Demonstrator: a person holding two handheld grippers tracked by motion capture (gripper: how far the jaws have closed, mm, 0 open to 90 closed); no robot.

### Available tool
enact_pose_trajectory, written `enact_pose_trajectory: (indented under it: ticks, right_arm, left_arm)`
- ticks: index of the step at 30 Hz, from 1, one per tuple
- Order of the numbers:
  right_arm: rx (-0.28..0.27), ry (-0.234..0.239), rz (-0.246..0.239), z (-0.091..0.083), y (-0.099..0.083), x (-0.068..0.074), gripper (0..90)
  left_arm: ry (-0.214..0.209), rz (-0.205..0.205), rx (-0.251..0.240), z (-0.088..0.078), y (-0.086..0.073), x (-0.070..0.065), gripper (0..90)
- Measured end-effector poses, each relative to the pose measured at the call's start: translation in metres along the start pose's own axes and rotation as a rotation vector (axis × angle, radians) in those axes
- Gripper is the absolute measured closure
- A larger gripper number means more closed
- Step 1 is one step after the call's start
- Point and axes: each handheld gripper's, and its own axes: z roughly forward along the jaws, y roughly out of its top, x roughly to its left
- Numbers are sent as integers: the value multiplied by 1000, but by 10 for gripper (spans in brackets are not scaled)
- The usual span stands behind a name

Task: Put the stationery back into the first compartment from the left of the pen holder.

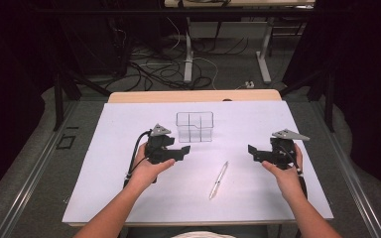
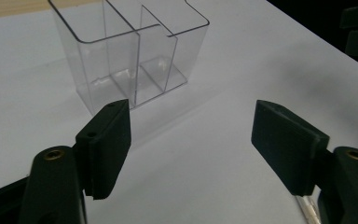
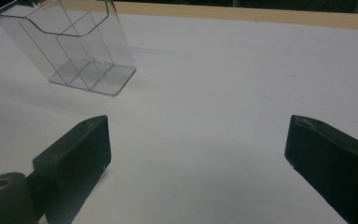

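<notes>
Both grippers held level above desk (image 1: 129, 198), pointed inward. Left gripper (image 1: 184, 151) jaws parted, empty, near clear organiser (image 1: 194, 126). Right gripper (image 1: 252, 151) jaws parted, empty. Pen (image 1: 219, 179) lain between.

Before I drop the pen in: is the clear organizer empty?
Empty. Through the clear organizer's walls, every compartment shows bare floor; the pen lies outside on the table.

The clear, glossy hard-plastic divided organizer box (image 1: 194, 126) stands on a matt, smooth white table sheet (image 1: 129, 188). Near it lies a shiny silvery pen (image 1: 219, 180); behind it runs a pale wood table edge (image 1: 193, 96).
</notes>
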Motion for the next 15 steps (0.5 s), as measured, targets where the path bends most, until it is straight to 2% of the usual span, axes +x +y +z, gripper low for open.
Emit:
enact_pose_trajectory:
  ticks: [7, 11, 12, 13, 15]
  right_arm:
    - [6, 6, -5, 0, 0, -1, 67]
    - [9, 4, -2, 2, -1, -2, 34]
    - [11, 4, 1, 2, -1, -2, 17]
    - [12, 1, 4, 3, -1, -3, 4]
    - [14, -9, 1, 3, -2, -5, 2]
  left_arm:
    - [-32, -4, 49, 12, 7, -4, 333]
    - [-54, -45, 61, 19, 10, -4, 347]
    - [-50, -38, 73, 20, 11, -3, 352]
    - [-53, -58, 72, 22, 11, -4, 353]
    - [-59, -69, 80, 26, 12, -5, 355]
